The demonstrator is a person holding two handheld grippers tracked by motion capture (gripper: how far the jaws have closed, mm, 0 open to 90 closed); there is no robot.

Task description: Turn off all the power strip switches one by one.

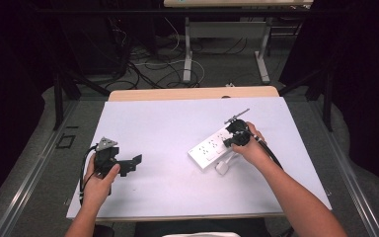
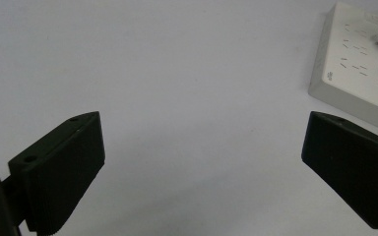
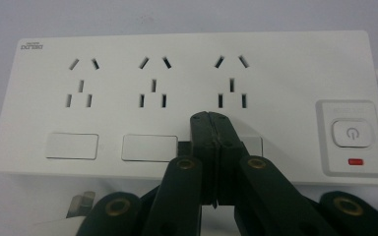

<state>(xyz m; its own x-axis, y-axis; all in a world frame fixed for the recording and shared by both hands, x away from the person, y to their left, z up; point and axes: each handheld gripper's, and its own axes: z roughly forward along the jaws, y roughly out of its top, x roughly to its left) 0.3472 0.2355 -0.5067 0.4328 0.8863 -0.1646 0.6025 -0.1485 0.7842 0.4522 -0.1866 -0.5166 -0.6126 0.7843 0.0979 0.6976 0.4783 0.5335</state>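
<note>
White table point(image 1: 168, 197) | power strip point(image 3: 128, 44) (plug point(image 1: 222, 168) beside, seemingly) | right gripper point(image 3: 210, 120) closed

Smooth white plastic power strip point(image 3: 187, 98) on matt white tabletop point(image 1: 168, 133).

White table top point(image 1: 168, 123), cables point(image 1: 148, 64) on floor beyond.

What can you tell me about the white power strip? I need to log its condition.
The power strip is a flat white plastic block lying face up on the white table, set at an angle in the high view. It has three socket groups, three rectangular switches beneath them, a round power button with a small red mark below, and a white cord leaving one end. The shut right gripper points its tips at the third switch.
</note>
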